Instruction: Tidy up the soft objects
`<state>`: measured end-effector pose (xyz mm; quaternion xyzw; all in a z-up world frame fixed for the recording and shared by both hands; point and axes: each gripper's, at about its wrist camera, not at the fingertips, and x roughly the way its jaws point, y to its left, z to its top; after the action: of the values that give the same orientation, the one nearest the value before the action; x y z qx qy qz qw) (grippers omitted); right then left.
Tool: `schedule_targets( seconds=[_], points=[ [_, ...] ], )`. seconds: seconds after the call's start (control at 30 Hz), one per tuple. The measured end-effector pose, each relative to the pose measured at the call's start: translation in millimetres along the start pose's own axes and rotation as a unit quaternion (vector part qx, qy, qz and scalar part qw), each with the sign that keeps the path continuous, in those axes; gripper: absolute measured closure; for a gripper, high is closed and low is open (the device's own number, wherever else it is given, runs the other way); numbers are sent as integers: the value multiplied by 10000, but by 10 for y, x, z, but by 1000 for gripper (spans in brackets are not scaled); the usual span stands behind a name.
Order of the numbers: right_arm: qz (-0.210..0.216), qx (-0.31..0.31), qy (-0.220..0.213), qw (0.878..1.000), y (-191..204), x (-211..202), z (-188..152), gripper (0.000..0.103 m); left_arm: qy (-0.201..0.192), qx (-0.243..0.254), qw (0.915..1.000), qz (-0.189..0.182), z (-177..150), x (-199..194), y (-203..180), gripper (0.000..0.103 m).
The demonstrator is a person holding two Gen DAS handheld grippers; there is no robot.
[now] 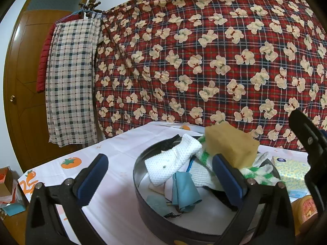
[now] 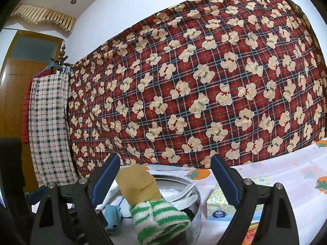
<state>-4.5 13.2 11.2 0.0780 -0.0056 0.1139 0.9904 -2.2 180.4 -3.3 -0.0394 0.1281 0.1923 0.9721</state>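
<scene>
Striped cloth (image 2: 161, 222) (sponge (image 2: 139, 185) behind) in tin (image 2: 196, 220)

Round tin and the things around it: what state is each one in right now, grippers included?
Round tin: open, no lid, piled with cloths.
Yellow sponge: on top of the pile, not gripped.
Green striped cloth: draped over the tin's rim.
White cloth: crumpled inside.
Tissue box: beside the tin, closed as far as visible.
Left gripper: open, holding nothing.
Right gripper: open, holding nothing.
</scene>
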Motion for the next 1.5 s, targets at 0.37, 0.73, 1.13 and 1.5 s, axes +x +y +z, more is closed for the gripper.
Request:
schedule_targets(
  seconds=[0.37, 0.73, 1.13, 1.5],
  points=[
    [-20, -15, -66, 10000, 1, -39, 17, 6, -155, 38, 9996, -242, 36, -52, -25, 0],
    [-111, 53, -128, 9998, -36, -50, 17, 5, -216, 98, 9996, -117, 11, -89, -47, 0],
    [-141, 83, -151, 9998, -47, -67, 19, 5, -143, -32, 9999, -81, -15, -84, -58, 0],
    [-149, 86, -149, 9997, -46, -72, 21, 5, -162, -27, 9999, -40, -24, -103, -67, 0]
  ],
)
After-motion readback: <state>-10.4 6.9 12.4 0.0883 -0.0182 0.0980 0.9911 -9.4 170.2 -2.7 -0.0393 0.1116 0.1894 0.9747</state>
